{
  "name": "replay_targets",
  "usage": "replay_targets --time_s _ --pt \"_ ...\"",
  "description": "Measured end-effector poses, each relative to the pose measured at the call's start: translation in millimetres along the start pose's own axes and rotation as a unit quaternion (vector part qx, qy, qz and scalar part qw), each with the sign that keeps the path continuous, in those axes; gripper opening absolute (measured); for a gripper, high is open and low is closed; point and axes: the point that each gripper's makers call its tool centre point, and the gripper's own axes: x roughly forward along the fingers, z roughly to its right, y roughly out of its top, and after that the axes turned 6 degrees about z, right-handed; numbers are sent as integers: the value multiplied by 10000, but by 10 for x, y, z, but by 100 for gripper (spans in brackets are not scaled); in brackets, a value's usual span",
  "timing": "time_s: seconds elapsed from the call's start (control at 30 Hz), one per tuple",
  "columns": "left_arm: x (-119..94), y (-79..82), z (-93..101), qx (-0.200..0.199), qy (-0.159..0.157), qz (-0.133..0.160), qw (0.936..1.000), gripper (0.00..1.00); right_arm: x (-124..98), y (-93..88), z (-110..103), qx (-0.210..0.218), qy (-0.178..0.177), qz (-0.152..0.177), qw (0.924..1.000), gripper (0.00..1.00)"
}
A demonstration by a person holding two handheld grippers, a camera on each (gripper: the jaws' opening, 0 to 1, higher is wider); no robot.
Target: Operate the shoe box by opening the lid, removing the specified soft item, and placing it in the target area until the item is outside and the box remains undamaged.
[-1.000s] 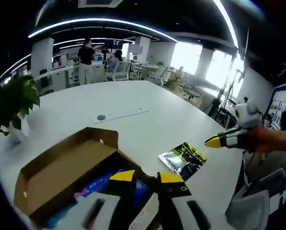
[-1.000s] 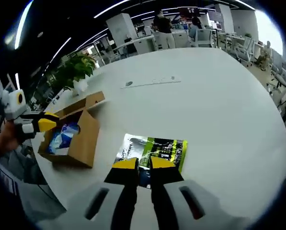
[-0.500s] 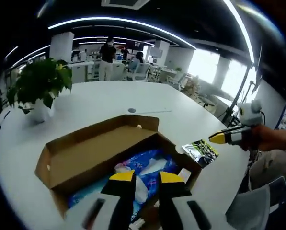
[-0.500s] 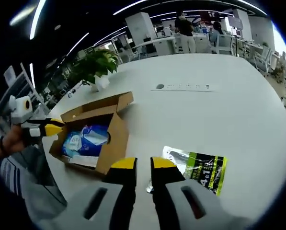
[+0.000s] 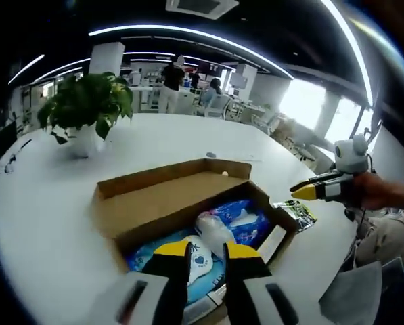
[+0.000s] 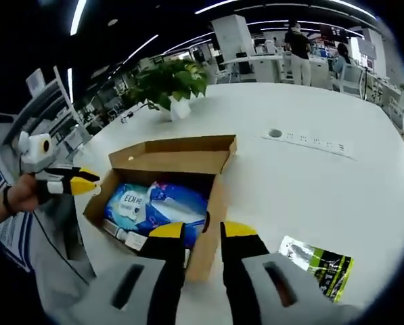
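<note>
left tongs (image 5: 206,250) and right tongs (image 6: 202,231), both slightly apart and empty, hover over the open box (image 6: 208,203) on the table (image 6: 310,169). the blue packs (image 6: 162,208) inside look soft, light and probably slippery; pinch a plastic fold.

White table (image 6: 303,176) bears box (image 6: 181,154), packet (image 6: 320,264), plant (image 6: 171,81).

Soft packs (image 6: 158,205) lie in the box (image 6: 214,203); packet (image 6: 318,264) beside it on the table (image 6: 303,176).
</note>
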Motion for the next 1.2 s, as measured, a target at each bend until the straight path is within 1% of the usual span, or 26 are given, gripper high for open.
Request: replay_targets --time_s 0.13,0.3,0.47,0.6,0.73,0.8,0.87,0.9,0.97,1.0,1.03,1.07,1.13,1.2 --pt "-74 -40 -56 -42 56 16 10000 20 112 -15 -142 -168 236 -163 9994 25" --pt "-157 -89 -81 -90 56 42 9999 20 227 -45 -301 -638 486 -413 9959 34" --pt "-226 -106 -121 -123 68 72 9999 22 337 -30 -386 -761 583 -487 9942 36" --pt "-285 -143 -152 -70 90 46 9999 24 408 -46 -431 -999 651 -628 9909 38" --pt "-325 -195 -161 -58 79 2 10000 26 476 -69 -467 -1411 742 -785 9841 42" --pt "-350 -219 -159 -45 70 -13 10000 28 513 -103 -485 -1667 815 -933 9782 45" --pt "-381 -244 -162 -47 79 -21 10000 29 561 -131 -461 -2002 783 -1077 9707 50" --pt "-393 -252 -168 -46 92 -20 9999 29 580 -150 -470 -2086 831 -1135 9678 52" --pt "-427 -277 -185 -83 113 -7 9999 29 631 -177 -506 -2122 922 -1184 9656 54" --pt "-448 -295 -191 -113 117 0 9999 29 650 -191 -504 -2227 955 -1235 9623 55" --pt "-459 -305 -194 -124 117 -1 9999 30 672 -216 -499 -2442 1004 -1329 9553 56" --pt "-483 -325 -195 -131 121 -3 9998 30 696 -246 -493 -2572 1026 -1425 9503 57" --pt "-514 -351 -201 -129 129 -17 9998 31 748 -274 -484 -2640 1047 -1486 9472 58" --pt "-548 -388 -216 -122 153 -54 9998 31 798 -276 -478 -2645 1047 -1524 9465 58"
